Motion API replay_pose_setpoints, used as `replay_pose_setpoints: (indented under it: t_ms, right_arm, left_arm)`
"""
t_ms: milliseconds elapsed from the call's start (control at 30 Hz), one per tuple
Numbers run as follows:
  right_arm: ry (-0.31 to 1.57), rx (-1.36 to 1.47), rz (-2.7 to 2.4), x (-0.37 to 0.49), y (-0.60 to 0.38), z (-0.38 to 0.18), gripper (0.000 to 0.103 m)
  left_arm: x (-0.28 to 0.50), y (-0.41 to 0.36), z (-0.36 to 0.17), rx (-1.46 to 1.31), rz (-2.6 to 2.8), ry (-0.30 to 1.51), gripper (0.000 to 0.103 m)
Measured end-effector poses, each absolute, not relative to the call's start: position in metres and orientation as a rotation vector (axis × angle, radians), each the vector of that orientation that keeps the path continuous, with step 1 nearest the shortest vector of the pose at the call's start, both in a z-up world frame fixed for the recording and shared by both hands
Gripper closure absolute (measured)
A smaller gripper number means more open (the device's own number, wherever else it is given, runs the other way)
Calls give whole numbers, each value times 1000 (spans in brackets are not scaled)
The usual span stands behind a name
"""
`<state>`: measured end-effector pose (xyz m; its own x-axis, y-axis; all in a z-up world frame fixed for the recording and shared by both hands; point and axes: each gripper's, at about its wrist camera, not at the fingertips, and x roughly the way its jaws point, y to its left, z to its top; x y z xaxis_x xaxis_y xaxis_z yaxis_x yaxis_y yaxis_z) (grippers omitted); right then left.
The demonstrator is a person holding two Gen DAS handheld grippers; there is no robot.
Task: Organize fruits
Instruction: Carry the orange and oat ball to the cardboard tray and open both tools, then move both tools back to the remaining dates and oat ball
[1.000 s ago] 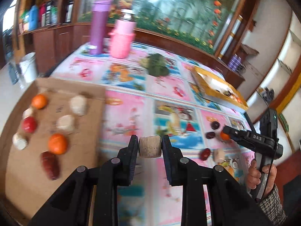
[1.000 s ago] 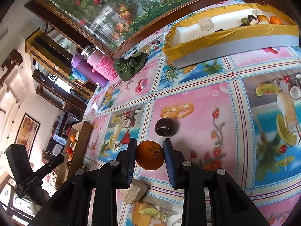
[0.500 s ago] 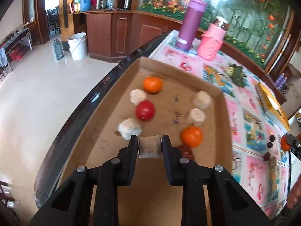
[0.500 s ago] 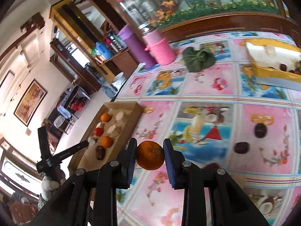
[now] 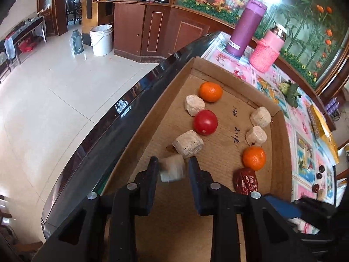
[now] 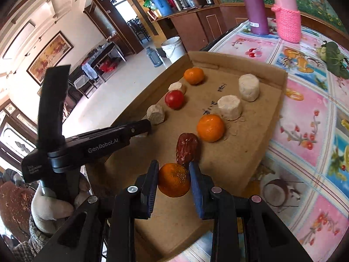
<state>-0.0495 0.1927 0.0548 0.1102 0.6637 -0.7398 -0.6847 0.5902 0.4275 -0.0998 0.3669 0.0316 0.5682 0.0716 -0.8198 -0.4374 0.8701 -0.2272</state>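
my left hand-held gripper is opening over the cardboard tray on the tabletop, and the pale cylinder piece, gripped a second ago, slips loose. my right hand-held gripper now reaches the tray too, clamping an orange, next to place.
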Motion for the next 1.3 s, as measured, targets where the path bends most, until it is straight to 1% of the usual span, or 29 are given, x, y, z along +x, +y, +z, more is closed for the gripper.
replay_pose_setpoints:
  t_ms: [33,67,133,200,300,433,533,600,667,767,867,967,1033,1067,1300]
  right_arm:
    - [1080,-32,992,-51,198,50,71]
    - [1084,-44,993,-53,201,48,71]
    - [1051,-99,979,-61,209,48,71]
    - [1050,-123,988,-65,215,46,71]
    - [998,-210,962,-78,226,45,70]
    - [957,-241,947,-86,227,48,67]
    - [928,-204,940,-86,217,60,60]
    - [898,-175,923,-87,207,69,49]
    - [870,-141,901,-87,189,78,46]
    - [854,-95,860,-86,160,85,45]
    - [848,-49,788,-88,118,85,40]
    - [862,60,692,-88,69,82,39]
    - [873,174,634,-87,33,79,38]
    - [875,218,609,-86,17,77,38]
    - [846,290,447,-89,-54,76,38]
  left_arm:
    - [-104,368,34,-443,309,910,67]
    - [-110,369,38,-450,309,891,65]
    - [-119,371,43,-460,317,863,59]
    - [-126,374,46,-477,321,842,57]
    - [-136,376,51,-498,330,820,51]
    - [-143,378,56,-515,340,801,50]
    - [-148,375,61,-523,337,787,48]
    - [-149,370,65,-514,332,777,46]
    - [-150,362,69,-497,324,768,45]
    - [-150,349,75,-462,312,759,43]
    - [-147,327,82,-382,316,757,39]
    - [-143,297,88,-275,339,748,30]
    - [-140,273,91,-201,353,733,18]
    - [-139,263,92,-175,351,730,16]
    - [-134,198,92,-15,250,736,14]
